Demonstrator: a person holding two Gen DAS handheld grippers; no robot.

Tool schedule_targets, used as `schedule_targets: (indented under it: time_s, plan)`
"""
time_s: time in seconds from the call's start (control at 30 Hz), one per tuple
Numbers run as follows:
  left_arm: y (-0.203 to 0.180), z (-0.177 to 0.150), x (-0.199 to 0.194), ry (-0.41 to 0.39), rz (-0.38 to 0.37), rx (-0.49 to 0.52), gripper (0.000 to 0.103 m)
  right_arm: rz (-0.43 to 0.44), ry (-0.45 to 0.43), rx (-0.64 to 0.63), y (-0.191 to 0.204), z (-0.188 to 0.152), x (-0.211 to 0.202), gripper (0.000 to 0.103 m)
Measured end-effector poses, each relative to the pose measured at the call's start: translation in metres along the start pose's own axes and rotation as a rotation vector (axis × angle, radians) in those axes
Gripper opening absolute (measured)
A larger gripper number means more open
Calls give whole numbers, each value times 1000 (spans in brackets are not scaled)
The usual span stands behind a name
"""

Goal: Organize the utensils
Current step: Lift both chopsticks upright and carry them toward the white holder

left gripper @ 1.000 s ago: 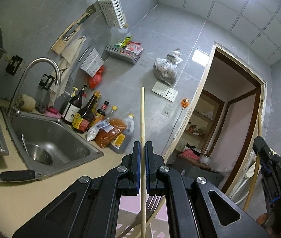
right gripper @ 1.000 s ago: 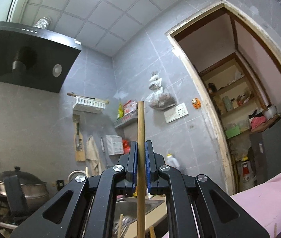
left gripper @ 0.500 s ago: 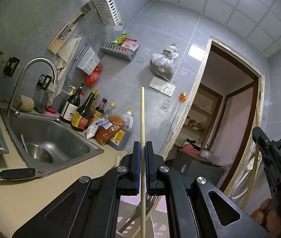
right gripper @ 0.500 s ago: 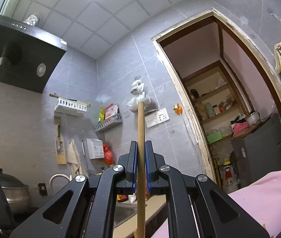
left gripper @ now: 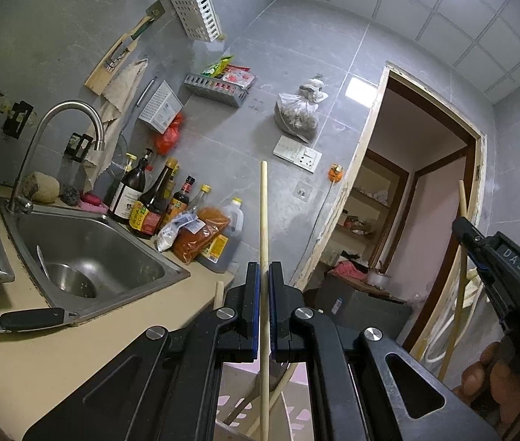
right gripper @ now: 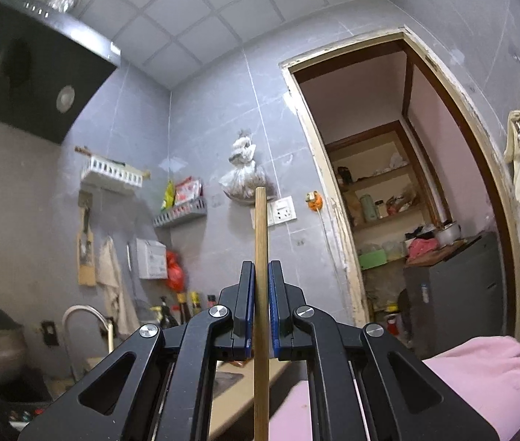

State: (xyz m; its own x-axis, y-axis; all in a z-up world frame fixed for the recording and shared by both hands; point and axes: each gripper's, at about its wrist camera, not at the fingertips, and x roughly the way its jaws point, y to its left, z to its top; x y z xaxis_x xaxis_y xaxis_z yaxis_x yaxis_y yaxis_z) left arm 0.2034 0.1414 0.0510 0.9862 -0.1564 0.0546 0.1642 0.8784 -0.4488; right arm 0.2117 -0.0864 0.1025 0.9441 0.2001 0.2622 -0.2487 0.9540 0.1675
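Grey-tiled kitchen wall fills both views; beige counter (left gripper: 58, 360) at lower left of the left wrist view, with a steel sink (left gripper: 91, 253) set into it; sauce bottles (left gripper: 150, 202) stand in a row behind the sink, labels too small to read; black-handled knife (left gripper: 21, 319) lies on the counter at the sink's front edge. Legible writing: "DAS" on the body of the right gripper (left gripper: 467, 237), seen at right of the left wrist view; nothing else readable.

Left gripper (left gripper: 264, 294): jaws nearly together, blue pads pinching a pale chopstick (left gripper: 264, 228); stick stands upright in frame, tip reaching centre frame near the wall socket (left gripper: 298, 154), lower end running out at bottom.

Right gripper: jaws nearly closed on a darker wooden chopstick (right gripper: 261, 257); upright, tip at centre frame just below the hanging plastic bag (right gripper: 243, 176). Same stick visible at right of the left wrist view, tilted slightly. The two sticks are well apart. Pink cloth (right gripper: 480, 378) at lower right of the right wrist view.
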Motion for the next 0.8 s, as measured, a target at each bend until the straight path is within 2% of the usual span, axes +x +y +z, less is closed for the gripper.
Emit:
schedule_targets:
  time_s: [0.27, 0.6, 0.8]
  plan:
    - [-3, -3, -2, 8, -19, 17, 2, -14, 54, 16, -8, -3, 4, 5]
    - [-10, -13, 6, 53, -35, 71, 2, 50, 81, 18, -20, -14, -8, 6]
    - [-19, -24, 9, 76, -36, 135, 2, 52, 99, -6, -22, -25, -17, 6]
